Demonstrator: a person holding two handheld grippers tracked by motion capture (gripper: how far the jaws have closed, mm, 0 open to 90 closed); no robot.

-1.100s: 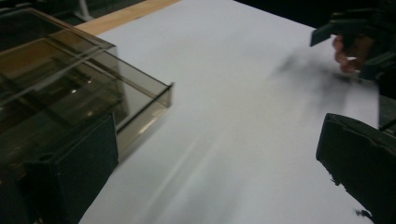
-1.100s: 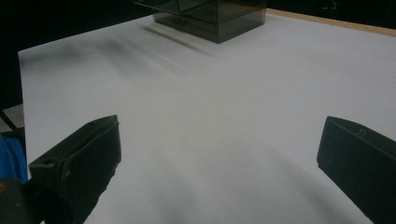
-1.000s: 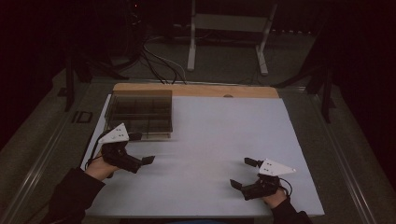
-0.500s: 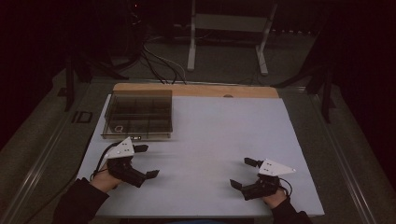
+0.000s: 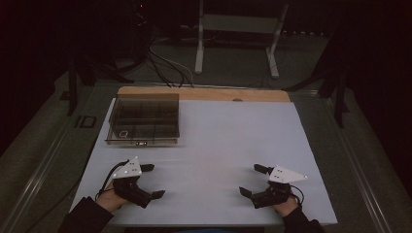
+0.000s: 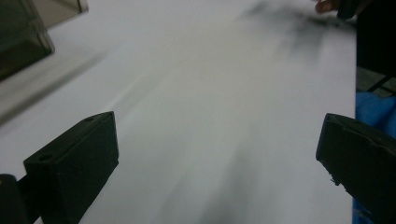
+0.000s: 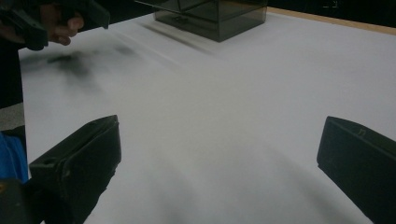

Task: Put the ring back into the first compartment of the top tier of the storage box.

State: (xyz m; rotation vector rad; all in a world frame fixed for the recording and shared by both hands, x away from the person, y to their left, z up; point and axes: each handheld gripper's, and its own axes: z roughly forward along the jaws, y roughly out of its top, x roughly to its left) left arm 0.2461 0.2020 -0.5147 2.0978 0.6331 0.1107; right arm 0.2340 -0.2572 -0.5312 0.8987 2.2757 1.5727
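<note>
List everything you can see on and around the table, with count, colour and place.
Compartment box: one, smoky clear plastic, far left of the table.
Table top: one, white, with a wooden strip along the far edge.
Stand: one, pale metal, on the floor beyond the table.
Cables: several, black, on the floor behind the table.
Left claw: one, black with a grey plate, near left, jaws open, holding nothing.
Right claw: one, black with a grey plate, near right, jaws open, holding nothing.
Sleeves: two, dark, at the near edge.
</note>
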